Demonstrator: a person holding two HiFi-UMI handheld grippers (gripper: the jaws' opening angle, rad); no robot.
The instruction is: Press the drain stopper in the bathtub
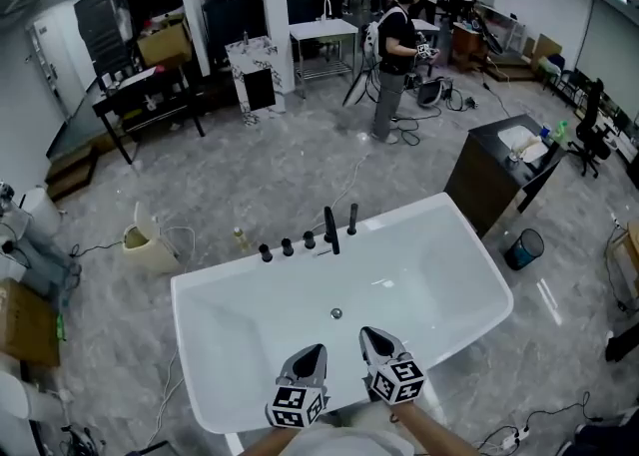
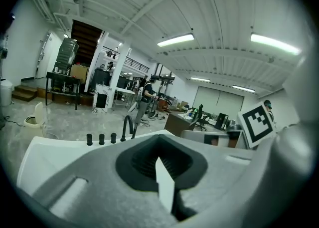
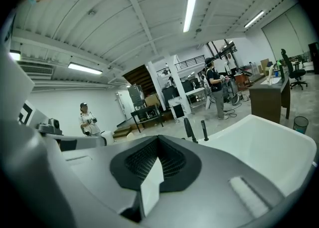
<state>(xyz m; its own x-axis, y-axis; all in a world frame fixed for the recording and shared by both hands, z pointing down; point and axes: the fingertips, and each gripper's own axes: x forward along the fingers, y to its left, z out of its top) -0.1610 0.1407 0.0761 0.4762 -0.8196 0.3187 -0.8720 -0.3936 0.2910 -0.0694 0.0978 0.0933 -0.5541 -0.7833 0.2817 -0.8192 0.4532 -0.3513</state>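
Left gripper (image 1: 308, 356) and right gripper (image 1: 377, 340) closed over the bathtub (image 1: 449, 274)
Jaws together on nothing, bottom centre; drain stopper (image 1: 336, 313) sits mid-frame just above them, black faucet (image 1: 329, 229) on the far rim, person (image 1: 389, 65) standing upper centre

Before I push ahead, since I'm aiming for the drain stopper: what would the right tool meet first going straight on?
Probably nothing soon: the right tool points roughly level across the bathtub, above the drain stopper, toward the black faucet. Depth unclear.

Drain stopper (image 1: 336, 313) in bathtub (image 1: 439, 264), faucet (image 1: 330, 229) on far rim, bin (image 1: 524, 247) at right
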